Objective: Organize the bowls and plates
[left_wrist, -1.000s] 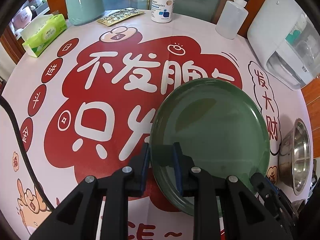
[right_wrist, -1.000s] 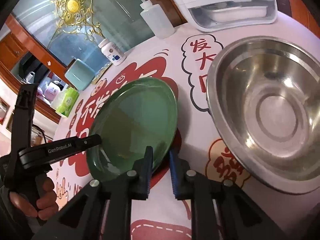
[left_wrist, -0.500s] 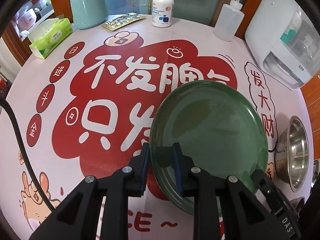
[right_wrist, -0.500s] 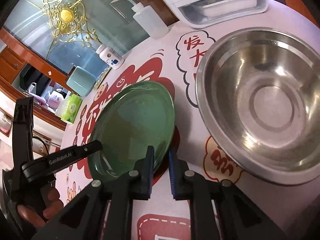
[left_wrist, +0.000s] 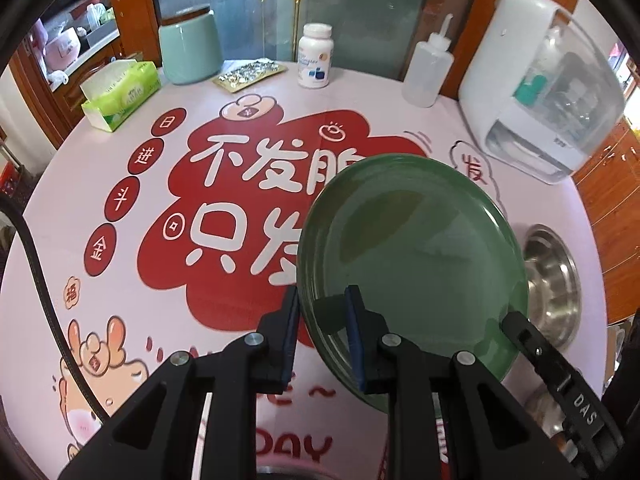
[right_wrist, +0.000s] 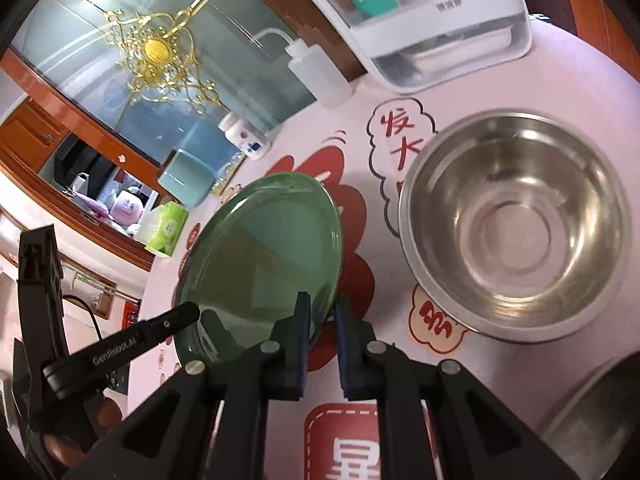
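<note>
Steel bowl (right_wrist: 516, 232) beside gripped green plate (left_wrist: 412, 260)

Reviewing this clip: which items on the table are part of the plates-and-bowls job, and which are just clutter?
Part of the job:
green plate, clamped at its rim by the left gripper and right gripper
steel bowl

Lying about:
tissue pack
teal canister
blister packs
supplement bottle
squeeze bottle
white appliance
</note>
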Demonstrator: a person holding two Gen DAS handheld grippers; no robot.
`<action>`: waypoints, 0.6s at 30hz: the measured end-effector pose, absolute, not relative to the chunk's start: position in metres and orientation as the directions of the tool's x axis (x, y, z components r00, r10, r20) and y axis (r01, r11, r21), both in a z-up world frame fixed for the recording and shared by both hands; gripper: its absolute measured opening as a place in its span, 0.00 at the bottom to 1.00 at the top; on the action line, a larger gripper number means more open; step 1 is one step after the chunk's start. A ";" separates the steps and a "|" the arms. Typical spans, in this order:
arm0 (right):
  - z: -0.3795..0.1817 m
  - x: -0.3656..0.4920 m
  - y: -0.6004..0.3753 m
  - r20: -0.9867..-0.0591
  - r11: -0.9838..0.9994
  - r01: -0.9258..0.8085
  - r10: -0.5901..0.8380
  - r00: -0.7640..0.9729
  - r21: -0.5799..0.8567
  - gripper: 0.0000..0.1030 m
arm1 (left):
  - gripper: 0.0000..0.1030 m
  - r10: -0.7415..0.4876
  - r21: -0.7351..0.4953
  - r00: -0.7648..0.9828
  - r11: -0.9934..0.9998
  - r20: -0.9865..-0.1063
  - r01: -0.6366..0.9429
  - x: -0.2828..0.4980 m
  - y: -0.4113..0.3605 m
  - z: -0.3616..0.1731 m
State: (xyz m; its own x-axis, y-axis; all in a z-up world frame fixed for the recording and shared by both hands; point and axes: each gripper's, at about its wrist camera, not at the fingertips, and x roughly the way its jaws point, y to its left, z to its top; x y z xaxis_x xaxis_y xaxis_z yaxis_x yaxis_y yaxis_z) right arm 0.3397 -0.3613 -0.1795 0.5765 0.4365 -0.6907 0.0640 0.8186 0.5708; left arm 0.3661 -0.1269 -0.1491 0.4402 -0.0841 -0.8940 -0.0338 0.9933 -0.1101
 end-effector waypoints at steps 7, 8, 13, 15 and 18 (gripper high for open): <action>-0.150 0.315 -0.372 -0.660 0.815 0.033 0.444 0.606 0.578 0.10 | 0.20 -0.096 -0.123 0.475 0.992 -0.875 -0.027 0.332 -0.133 -0.119; -0.146 0.312 -0.373 -0.662 0.819 0.029 0.442 0.606 0.574 0.10 | 0.20 -0.100 -0.127 0.481 0.992 -0.871 -0.025 0.325 -0.133 -0.114; -0.130 0.290 -0.376 -0.657 0.827 -0.001 0.447 0.606 0.562 0.10 | 0.20 -0.111 -0.140 0.508 0.990 -0.854 -0.019 0.294 -0.134 -0.095; -0.124 0.278 -0.378 -0.654 0.829 -0.015 0.452 0.606 0.558 0.10 | 0.20 -0.117 -0.145 0.515 0.989 -0.849 -0.014 0.280 -0.134 -0.089; -0.117 0.262 -0.379 -0.651 0.835 -0.037 0.456 0.607 0.550 0.10 | 0.20 -0.127 -0.153 0.527 0.988 -0.840 -0.007 0.257 -0.133 -0.083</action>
State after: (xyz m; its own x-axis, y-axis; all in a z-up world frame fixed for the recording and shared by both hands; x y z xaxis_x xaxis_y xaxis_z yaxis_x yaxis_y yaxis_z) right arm 0.2622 -0.3795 -0.1174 0.6075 0.4556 -0.6507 -0.0371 0.8345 0.5497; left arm 0.2570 -0.1333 -0.0827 0.5270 -0.1266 -0.8404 -0.0067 0.9882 -0.1531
